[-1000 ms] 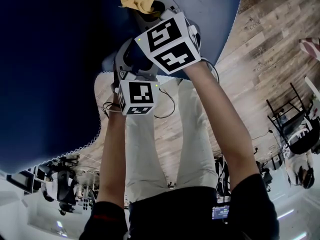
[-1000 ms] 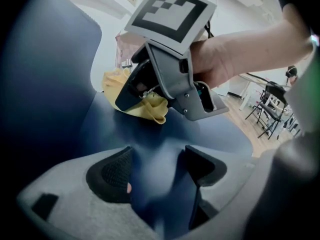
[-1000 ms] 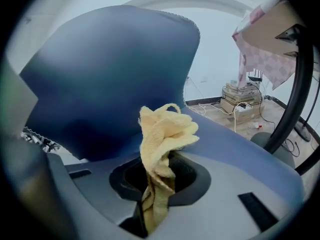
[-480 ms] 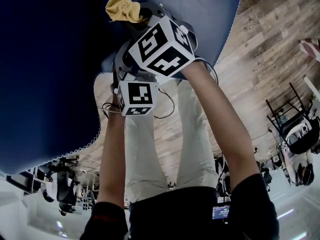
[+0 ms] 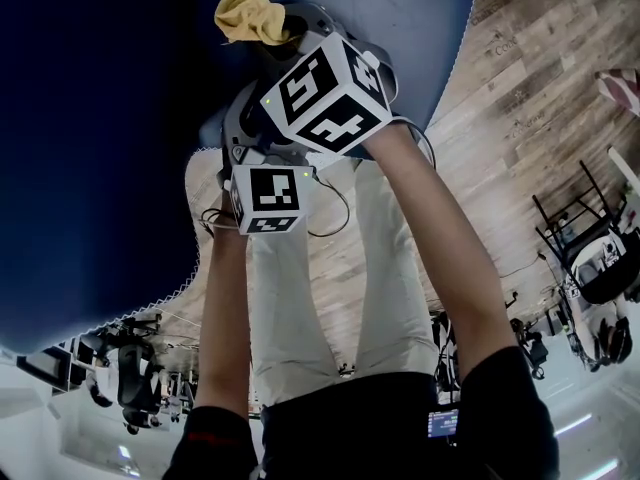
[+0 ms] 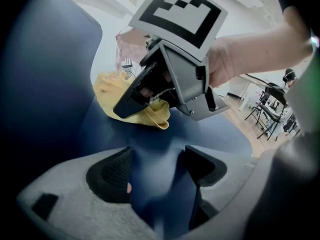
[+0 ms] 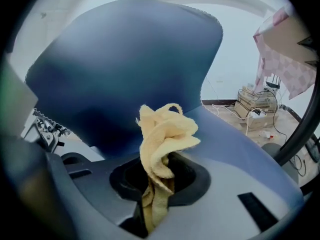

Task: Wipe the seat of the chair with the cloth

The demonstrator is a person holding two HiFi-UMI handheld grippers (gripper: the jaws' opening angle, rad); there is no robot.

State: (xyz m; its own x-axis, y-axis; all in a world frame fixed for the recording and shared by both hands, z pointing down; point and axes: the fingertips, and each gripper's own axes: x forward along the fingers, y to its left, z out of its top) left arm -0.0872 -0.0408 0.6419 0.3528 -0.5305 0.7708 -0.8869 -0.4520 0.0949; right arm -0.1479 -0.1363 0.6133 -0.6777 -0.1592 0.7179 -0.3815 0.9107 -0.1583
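In the head view I see both tools held out close together over the dark blue chair [image 5: 100, 148], with the wood floor [image 5: 540, 98] off to the right. The right tool [image 5: 285, 36] reaches farther and a bunched yellow cloth [image 5: 250, 16] sticks out past its tip. The left tool [image 5: 240, 133] sits just behind and partly under it, so I cannot see its jaws from here. I also cannot judge here whether the cloth touches the chair.

The left gripper view fills that in. The left tool [image 6: 157, 169] stands with its jaws moderately apart and only blue chair surface [image 6: 65, 84] between them. Ahead of it, the right tool [image 6: 131, 101] angles down with the cloth [image 6: 111, 90] under its tip, and the cloth looks pressed against the blue surface.

The right gripper view shows the grip itself, which the other two views hide. The right tool [image 7: 157, 184] is clamped on the lower part of the cloth [image 7: 162, 134]. The loose end stands up in folds in front of the chair's curved blue shell [image 7: 125, 69].
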